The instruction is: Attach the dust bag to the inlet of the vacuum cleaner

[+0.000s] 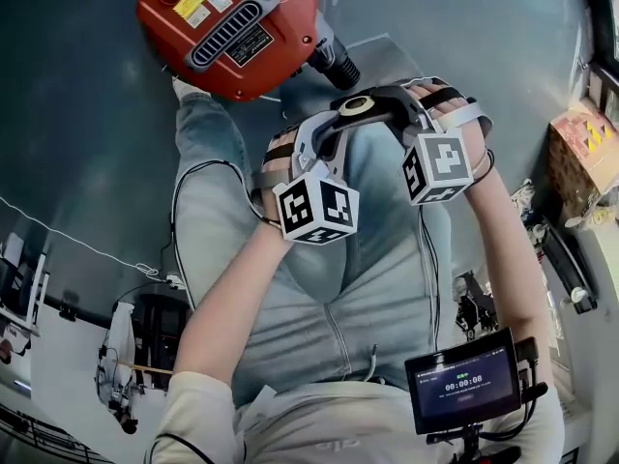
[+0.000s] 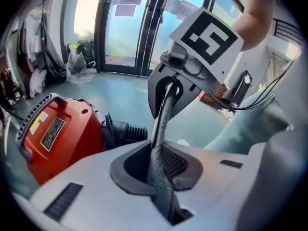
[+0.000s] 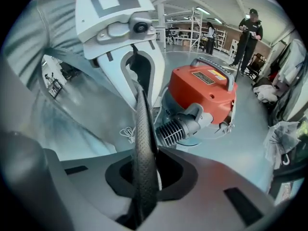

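The left gripper (image 2: 161, 177) is clamped shut on the black textured rubber collar (image 2: 163, 114) of the pale grey fabric dust bag (image 1: 387, 259). The right gripper (image 3: 143, 177) is closed on the same collar from the opposite side. In the head view the collar sits at upper centre, and the bag hangs below it toward the lower frame. The round red vacuum cleaner (image 1: 227, 27) stands on the floor at upper left. Its black ribbed inlet (image 1: 334, 63) points toward the collar, near it but not joined.

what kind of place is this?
Probably a workshop or lab hall: bare painted floor, open racks at the far end, tall glass doors, and a vacuum standing on the floor.
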`<state>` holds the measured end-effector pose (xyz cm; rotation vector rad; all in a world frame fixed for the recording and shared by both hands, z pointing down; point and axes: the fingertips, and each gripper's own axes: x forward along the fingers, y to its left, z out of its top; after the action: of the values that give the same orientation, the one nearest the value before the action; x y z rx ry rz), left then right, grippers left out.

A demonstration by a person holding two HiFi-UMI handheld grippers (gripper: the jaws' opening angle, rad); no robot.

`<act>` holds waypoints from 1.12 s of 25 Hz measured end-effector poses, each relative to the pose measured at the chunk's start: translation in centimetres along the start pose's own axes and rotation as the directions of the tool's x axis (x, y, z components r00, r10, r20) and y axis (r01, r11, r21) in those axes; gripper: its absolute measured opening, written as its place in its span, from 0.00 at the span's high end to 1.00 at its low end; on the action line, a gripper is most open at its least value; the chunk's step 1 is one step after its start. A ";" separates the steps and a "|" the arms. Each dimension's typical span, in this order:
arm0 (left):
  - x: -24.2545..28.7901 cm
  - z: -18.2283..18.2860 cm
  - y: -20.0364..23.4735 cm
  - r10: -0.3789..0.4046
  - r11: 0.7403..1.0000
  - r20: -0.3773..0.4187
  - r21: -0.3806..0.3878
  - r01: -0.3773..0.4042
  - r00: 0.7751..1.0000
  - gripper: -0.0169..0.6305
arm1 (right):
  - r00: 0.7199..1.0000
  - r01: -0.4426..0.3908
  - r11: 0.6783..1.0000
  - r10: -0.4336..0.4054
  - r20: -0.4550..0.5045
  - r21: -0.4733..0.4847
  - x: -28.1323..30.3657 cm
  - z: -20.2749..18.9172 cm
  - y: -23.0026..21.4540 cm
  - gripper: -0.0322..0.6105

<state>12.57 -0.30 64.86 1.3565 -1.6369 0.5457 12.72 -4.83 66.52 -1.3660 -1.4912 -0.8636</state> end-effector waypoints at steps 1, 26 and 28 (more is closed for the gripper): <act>0.9 -0.3 0.3 0.041 0.999 0.015 0.005 -0.041 0.999 0.91 | 1.000 0.019 1.000 -0.019 0.004 -0.007 0.9 -0.4 -0.3 0.90; 5.9 -3.3 2.8 0.259 0.963 0.118 0.039 -0.265 0.959 0.92 | 0.991 0.129 0.992 -0.129 -0.044 0.001 7.0 -1.9 -2.7 0.89; 5.7 -3.4 3.0 0.256 0.967 0.109 -0.011 -0.256 0.961 0.92 | 0.995 0.080 0.997 -0.080 -0.060 0.005 6.0 -1.9 -2.6 0.89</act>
<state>11.17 0.28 72.02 1.2012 -1.9175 0.6344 10.61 -4.82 73.02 -1.2714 -1.5100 -0.9402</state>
